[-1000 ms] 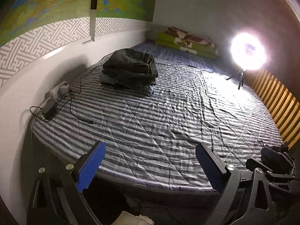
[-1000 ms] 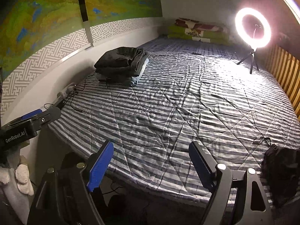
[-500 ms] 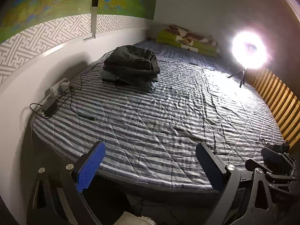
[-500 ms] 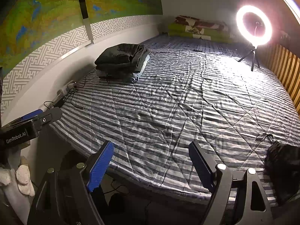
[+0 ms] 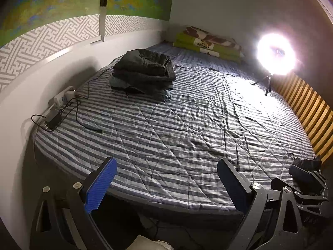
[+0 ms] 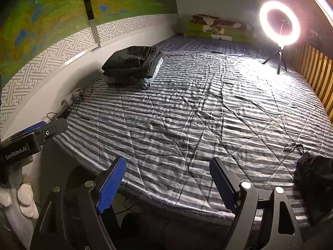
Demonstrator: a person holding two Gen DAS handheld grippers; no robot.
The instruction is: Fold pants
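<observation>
Striped bedding covers the bed (image 5: 187, 125) that spreads out ahead of both your grippers, lit by a ring light (image 6: 279, 23) on a small tripod far ahead and to the right. Your left gripper (image 5: 166, 179) hangs over the near edge of the bed with its jaws spread wide; nothing sits between the blue pads and they touch nothing. Your right gripper (image 6: 167, 179) is the same: jaws well apart, empty, poised above the near edge of the quilt. The stack of folded pants (image 5: 143, 73) lies well ahead and to the left of both grippers, near the wall, far out of reach of either one. A dark bundle of cloth (image 6: 314, 179) rests on the bed just to the right of your right gripper, not touching it; whether it is pants cannot be told. A power strip (image 5: 64, 96) with cables lies ahead and left, by the wall. Folded green blankets (image 5: 208, 43) sit at the far end.
</observation>
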